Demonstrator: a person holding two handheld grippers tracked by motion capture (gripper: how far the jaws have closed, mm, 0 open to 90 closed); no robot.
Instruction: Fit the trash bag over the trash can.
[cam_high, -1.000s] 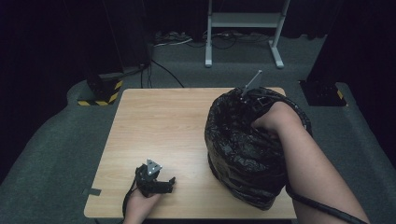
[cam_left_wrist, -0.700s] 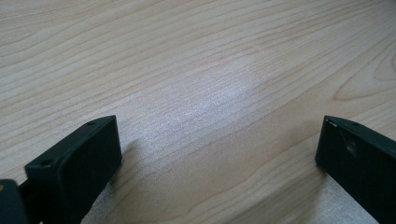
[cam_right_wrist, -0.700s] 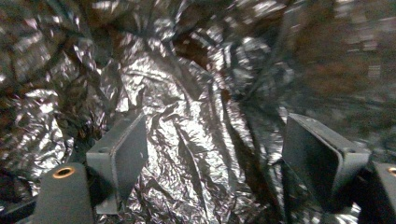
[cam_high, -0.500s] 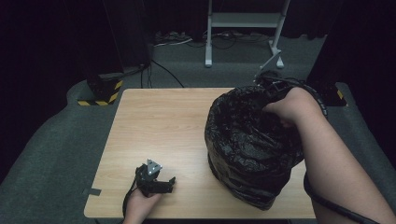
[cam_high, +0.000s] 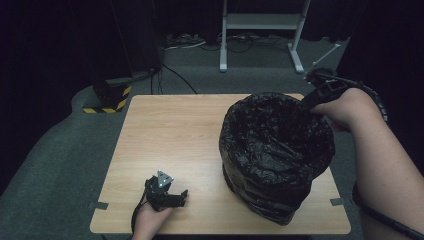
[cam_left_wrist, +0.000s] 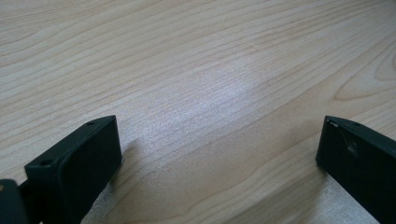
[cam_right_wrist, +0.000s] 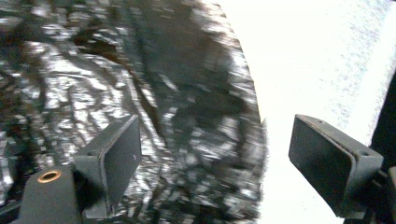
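Dark room, wooden tabletop (cam_high: 170, 130). Fitting the black bag (cam_high: 275, 150) over the bin: right hand-held gripper (cam_high: 311, 100) just spread, holding nothing, beside the rim. Next, pinch rim again. Left hand-held gripper (cam_high: 172, 197) spread, resting.

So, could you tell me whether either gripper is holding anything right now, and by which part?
Nothing is held. The right gripper has open jaws beside the black bin bag's rim; the left gripper rests open on the table.
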